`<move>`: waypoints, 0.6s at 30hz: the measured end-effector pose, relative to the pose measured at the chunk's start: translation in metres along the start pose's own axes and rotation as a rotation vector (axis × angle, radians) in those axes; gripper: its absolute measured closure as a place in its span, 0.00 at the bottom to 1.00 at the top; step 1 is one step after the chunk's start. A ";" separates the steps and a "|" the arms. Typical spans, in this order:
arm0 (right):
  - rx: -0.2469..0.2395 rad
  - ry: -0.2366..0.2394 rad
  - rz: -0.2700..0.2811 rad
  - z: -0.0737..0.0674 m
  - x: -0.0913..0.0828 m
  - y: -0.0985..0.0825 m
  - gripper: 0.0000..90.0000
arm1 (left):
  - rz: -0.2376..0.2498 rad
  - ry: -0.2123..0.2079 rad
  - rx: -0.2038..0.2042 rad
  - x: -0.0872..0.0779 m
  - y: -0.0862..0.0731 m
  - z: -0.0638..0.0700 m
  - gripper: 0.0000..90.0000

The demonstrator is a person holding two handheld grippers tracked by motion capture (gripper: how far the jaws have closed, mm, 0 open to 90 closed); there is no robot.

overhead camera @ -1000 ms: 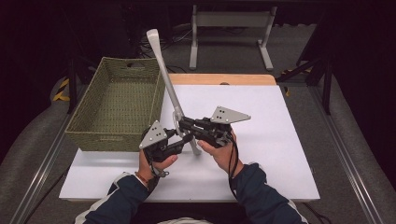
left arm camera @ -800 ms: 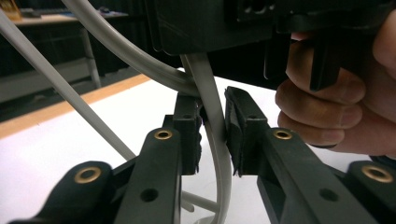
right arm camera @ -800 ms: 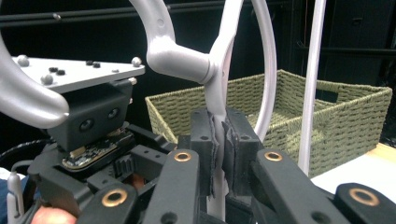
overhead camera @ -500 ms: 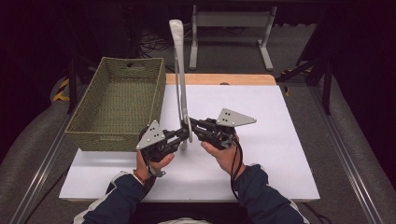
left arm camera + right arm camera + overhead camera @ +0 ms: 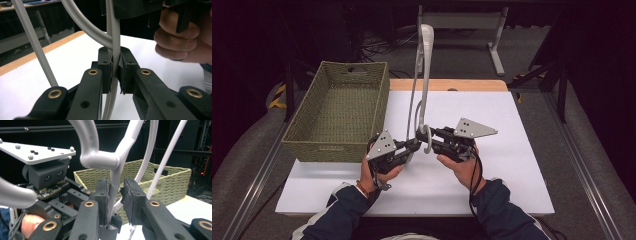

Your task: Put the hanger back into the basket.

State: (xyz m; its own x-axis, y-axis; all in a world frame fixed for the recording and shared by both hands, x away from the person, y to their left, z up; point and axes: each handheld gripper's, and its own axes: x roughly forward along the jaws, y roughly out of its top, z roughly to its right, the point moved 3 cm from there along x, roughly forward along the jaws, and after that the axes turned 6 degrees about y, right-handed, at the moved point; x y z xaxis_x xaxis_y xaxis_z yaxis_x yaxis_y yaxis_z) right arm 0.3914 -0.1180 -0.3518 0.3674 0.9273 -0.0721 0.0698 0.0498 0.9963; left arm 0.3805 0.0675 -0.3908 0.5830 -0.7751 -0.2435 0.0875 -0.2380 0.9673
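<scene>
Above the middle of the white worktop (image 5: pixel 512 165), the grey plastic hanger (image 5: pixel 424 75) stands nearly upright, its hook end low between the two grippers and its long arms rising toward the far edge. The left gripper (image 5: pixel 414 145) has its jaws pressed together on one thin bar of the hanger; in the left gripper view the pads pinch that bar (image 5: pixel 115 62) squarely, with no gap either side. The right gripper (image 5: pixel 432 137) meets it from the other side. In the right gripper view one pad lies against the hanger's stem (image 5: pixel 113 195) while the other pad stands a little off it, so the jaws look slightly spread and the hold seems loose rather than firm. The woven basket (image 5: pixel 307 142) sits on the left part of the worktop, just beside the left hand (image 5: pixel 379 172), and nothing lies in the part of it that shows.

As a judgement, the lift is done: the hanger is off the surface and held. What is left is to carry it over the basket's rim and lay it inside.
</scene>
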 end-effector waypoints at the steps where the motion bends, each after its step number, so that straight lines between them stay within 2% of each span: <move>1: 0.002 -0.011 -0.006 0.001 -0.004 0.000 0.75 | 0.000 0.000 0.000 0.000 0.000 0.000 0.91; 2: 0.008 -0.023 -0.011 0.003 -0.008 -0.001 0.70 | 0.000 0.002 0.008 0.001 0.000 0.000 0.91; 4: 0.022 -0.038 -0.014 0.007 -0.015 -0.002 0.67 | 0.001 0.002 0.010 0.001 0.001 -0.001 0.91; 6: 0.029 -0.062 -0.022 0.012 -0.026 -0.004 0.61 | -0.002 -0.001 0.018 -0.001 0.002 -0.002 0.91; 7: 0.034 -0.077 -0.032 0.015 -0.032 -0.005 0.57 | -0.007 -0.016 0.010 -0.002 0.002 -0.003 0.91; 8: 0.034 -0.094 -0.040 0.017 -0.037 -0.007 0.54 | 0.002 -0.007 0.019 -0.002 0.003 -0.005 0.91; 13: -0.029 -0.205 -0.129 0.023 -0.065 -0.018 0.46 | 0.012 -0.008 0.015 -0.004 0.008 -0.009 0.91; 18: -0.041 -0.270 -0.191 0.029 -0.087 -0.031 0.39 | 0.010 -0.007 0.018 -0.003 0.012 -0.009 0.91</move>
State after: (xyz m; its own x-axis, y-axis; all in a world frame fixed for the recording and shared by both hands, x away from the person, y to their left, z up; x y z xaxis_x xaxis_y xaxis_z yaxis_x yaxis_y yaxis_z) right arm 0.3844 -0.2110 -0.3773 0.5843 0.7680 -0.2622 0.1262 0.2332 0.9642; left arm 0.3871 0.0722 -0.3777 0.5781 -0.7817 -0.2341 0.0669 -0.2405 0.9683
